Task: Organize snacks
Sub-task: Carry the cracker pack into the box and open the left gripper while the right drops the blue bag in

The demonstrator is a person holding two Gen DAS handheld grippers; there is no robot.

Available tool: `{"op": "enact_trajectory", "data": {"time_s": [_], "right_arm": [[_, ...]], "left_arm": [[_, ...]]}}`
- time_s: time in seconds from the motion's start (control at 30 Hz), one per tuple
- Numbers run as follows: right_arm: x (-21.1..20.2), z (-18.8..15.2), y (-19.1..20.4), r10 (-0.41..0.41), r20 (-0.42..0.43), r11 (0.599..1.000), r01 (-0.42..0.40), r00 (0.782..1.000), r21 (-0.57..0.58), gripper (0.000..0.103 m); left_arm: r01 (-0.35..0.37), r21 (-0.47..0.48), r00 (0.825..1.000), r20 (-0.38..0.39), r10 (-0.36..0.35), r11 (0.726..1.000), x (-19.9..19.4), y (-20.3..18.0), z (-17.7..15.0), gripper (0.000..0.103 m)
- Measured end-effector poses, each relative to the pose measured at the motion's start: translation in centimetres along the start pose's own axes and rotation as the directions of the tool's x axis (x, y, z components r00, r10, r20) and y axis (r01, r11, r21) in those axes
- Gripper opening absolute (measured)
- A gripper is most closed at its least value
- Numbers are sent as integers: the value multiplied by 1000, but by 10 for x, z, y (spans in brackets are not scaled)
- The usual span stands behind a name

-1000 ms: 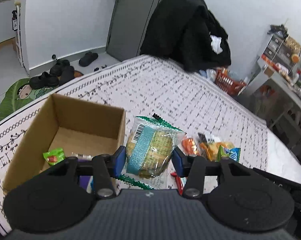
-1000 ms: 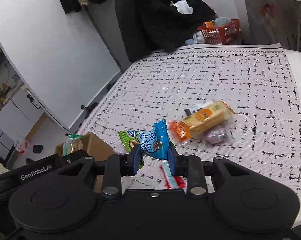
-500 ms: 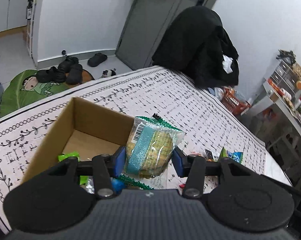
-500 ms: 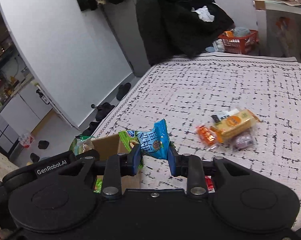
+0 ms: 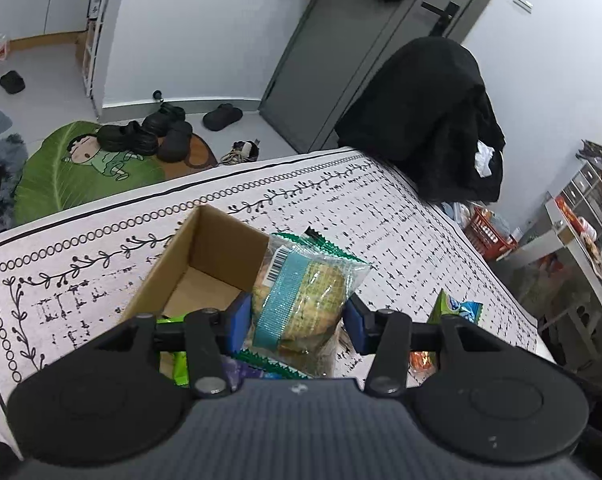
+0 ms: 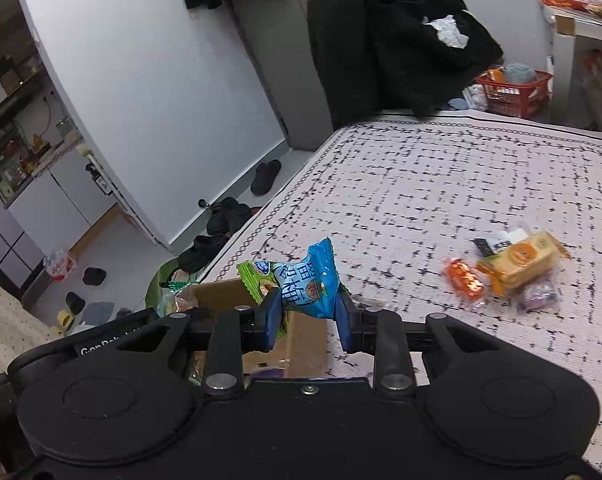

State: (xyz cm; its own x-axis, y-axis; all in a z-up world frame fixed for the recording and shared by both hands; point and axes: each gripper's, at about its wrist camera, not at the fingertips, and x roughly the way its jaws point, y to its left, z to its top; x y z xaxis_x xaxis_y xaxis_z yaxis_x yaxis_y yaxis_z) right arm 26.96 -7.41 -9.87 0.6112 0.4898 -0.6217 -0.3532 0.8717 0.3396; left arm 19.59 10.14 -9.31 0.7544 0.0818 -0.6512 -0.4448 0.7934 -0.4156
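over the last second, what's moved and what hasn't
Both grippers carried their snacks toward the cardboard box: the left gripper with the cake packet now hangs at the box's edge, and the right gripper with the blue candy packet has reached the box too. Both grips stayed shut; the snacks on the tablecloth didn't move.

1. The open brown corrugated cardboard box [image 5: 205,264] looked matt and papery, near the cloth's bordered edge.
2. The clear glossy plastic wrapper with a teal band around a pale round cake [image 5: 301,300] shone and crinkled.
3. The blue-and-green glossy foil candy packet [image 6: 301,280] was wrinkled and reflective.
4. The white woven tablecloth with black printed marks [image 6: 441,184] appeared matt and coarse.
5. The black matt plastic left gripper [image 5: 297,320] had blue pads and shiny metal screws.
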Motion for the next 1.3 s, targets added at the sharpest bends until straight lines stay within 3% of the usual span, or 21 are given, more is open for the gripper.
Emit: {"op": "enact_trajectory", "data": {"time_s": [0.43, 1.03, 1.3], "right_arm": [[25, 0, 35, 13, -30, 999, -14, 999, -47, 28], [42, 9, 56, 49, -54, 998, -51, 997, -38, 28], [45, 16, 50, 98, -74, 995, -98, 992, 12, 36]], "left_arm": [[-30, -94, 998, -49, 25, 995, 11, 32, 8, 49], [-56, -203, 997, -56, 45, 978, 10, 57, 14, 70], [-70, -225, 997, -48, 61, 972, 8, 62, 15, 78]]}}
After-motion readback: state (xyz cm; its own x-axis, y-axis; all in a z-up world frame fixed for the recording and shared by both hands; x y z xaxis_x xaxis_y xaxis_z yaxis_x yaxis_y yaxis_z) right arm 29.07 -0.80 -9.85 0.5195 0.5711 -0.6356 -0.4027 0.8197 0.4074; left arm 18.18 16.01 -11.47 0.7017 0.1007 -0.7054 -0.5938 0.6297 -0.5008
